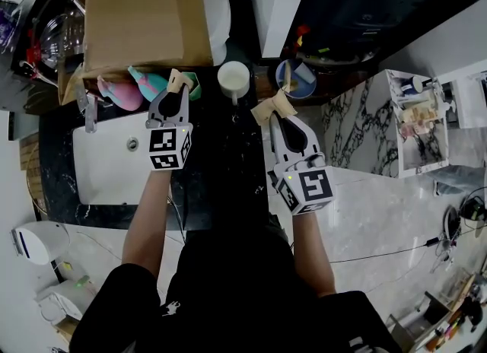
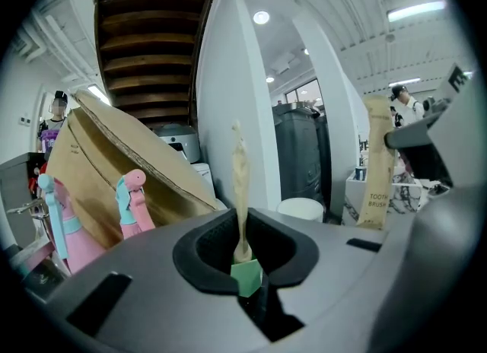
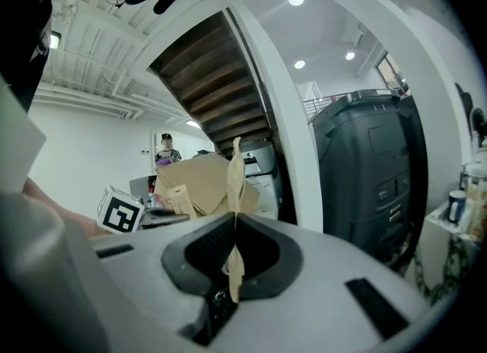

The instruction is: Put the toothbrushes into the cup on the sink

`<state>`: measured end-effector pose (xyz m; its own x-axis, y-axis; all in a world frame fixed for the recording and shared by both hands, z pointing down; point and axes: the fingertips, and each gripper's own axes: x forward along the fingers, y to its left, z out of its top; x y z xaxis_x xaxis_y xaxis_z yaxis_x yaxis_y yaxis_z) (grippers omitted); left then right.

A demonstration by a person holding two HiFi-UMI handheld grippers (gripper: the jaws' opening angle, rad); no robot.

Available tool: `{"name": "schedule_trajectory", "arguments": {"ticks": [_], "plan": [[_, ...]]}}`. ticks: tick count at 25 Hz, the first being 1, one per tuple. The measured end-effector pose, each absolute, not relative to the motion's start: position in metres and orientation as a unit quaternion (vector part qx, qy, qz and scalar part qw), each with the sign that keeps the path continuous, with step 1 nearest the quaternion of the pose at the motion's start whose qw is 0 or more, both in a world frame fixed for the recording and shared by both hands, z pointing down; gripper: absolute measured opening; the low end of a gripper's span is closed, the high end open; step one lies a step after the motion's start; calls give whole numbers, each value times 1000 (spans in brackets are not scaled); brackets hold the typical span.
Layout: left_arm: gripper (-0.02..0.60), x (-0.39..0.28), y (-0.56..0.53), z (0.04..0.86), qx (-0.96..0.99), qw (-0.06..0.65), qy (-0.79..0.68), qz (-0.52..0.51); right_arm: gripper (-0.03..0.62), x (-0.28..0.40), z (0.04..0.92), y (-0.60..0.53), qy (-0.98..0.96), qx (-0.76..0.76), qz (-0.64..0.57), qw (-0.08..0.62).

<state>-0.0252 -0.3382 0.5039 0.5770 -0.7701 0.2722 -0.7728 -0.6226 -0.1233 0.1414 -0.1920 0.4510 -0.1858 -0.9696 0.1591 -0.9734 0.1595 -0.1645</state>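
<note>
The right hand-held gripper (image 1: 274,119) is clamped on a paper-wrapped toothbrush (image 1: 272,105). The left hand-held gripper (image 1: 179,91) pinches a second toothbrush pack (image 1: 178,79). The white cup (image 1: 233,77) stands between them on the table (image 1: 228,154). Each pack likely needs tipping upright over the rim before release.

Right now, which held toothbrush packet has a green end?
The left packet, held by the left gripper: its green end shows between the jaws. The right packet, in the right gripper, is plain tan paper.
</note>
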Motion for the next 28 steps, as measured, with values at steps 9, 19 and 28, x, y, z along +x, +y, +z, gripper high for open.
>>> {"name": "schedule_trajectory", "arguments": {"ticks": [9, 19, 28], "plan": [[34, -24, -342, 515, 888, 7, -431, 161, 6, 142, 456, -191, -757, 642, 120, 12], [35, -23, -346, 521, 888, 10, -430, 162, 6, 144, 460, -191, -754, 645, 122, 15], [155, -25, -339, 512, 887, 1, -431, 167, 6, 144, 457, -190, -758, 641, 121, 11]]}}
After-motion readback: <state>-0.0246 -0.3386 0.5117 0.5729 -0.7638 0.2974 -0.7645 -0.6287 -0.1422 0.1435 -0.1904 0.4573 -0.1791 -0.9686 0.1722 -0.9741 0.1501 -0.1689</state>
